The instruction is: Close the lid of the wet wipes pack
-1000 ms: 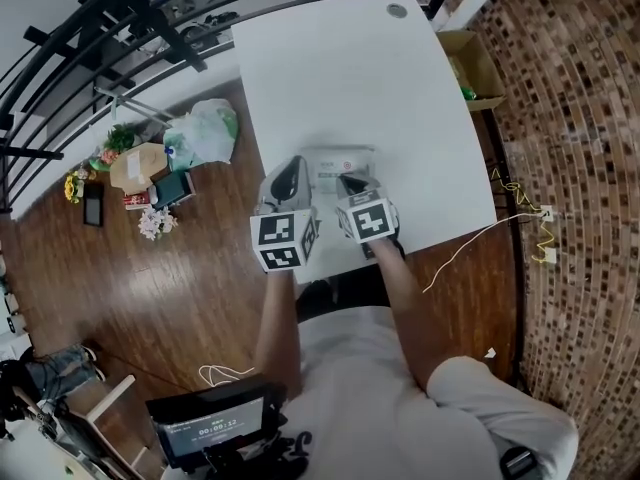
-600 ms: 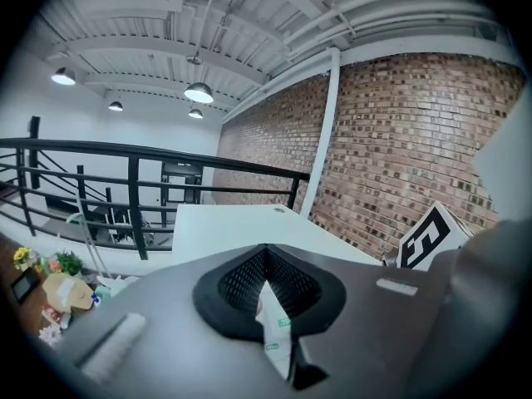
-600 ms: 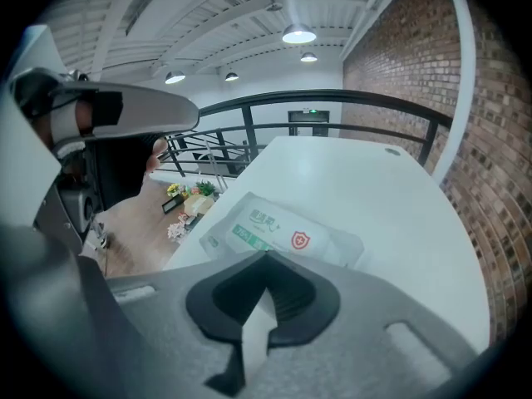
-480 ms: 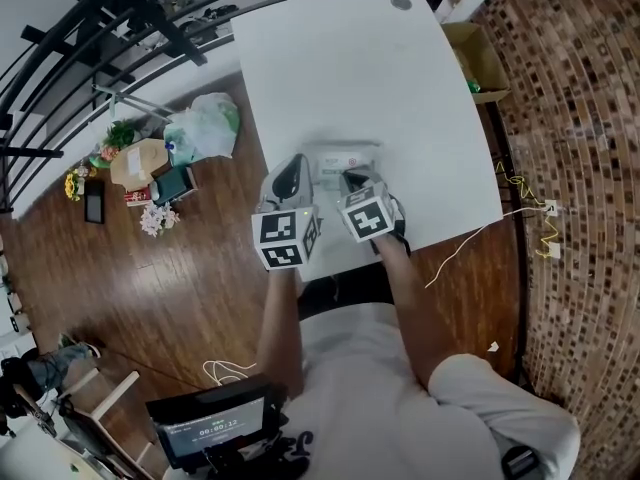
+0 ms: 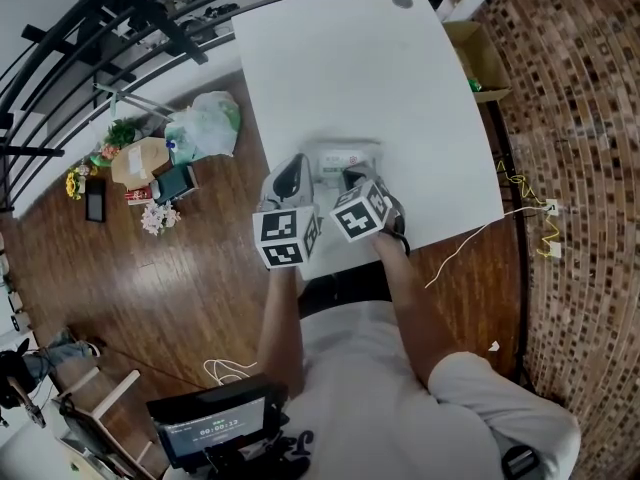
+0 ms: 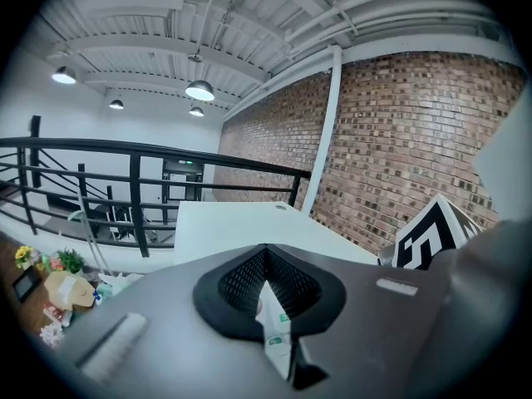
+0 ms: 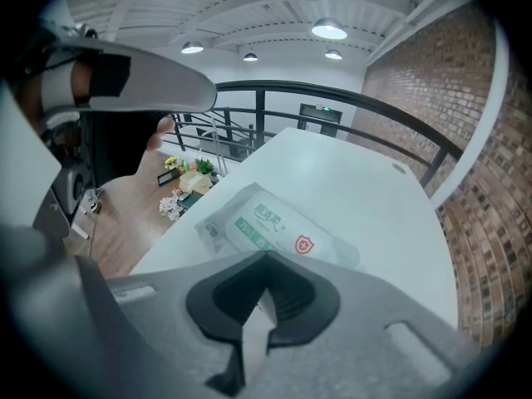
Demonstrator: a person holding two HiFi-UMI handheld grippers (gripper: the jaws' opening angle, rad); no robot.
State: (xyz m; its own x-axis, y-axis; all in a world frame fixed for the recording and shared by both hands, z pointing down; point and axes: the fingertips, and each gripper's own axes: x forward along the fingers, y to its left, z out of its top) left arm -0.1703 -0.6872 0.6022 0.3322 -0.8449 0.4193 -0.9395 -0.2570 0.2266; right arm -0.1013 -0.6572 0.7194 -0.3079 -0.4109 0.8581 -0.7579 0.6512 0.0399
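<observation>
**Gripping the wet wipes pack [image 5: 352, 154] at the near edge of the worktop [image 5: 340, 58]**

Pinching the left end of the pack with the left tool [image 5: 298, 166], pressed almost together on the printed wrap. Holding the right tool [image 5: 348, 176] just beside it, at the near side of the pack, pressed together as well, with only a thin white sliver in the slit; cannot tell what that is. Resting the pack flat on the white worktop, printed face up.
</observation>
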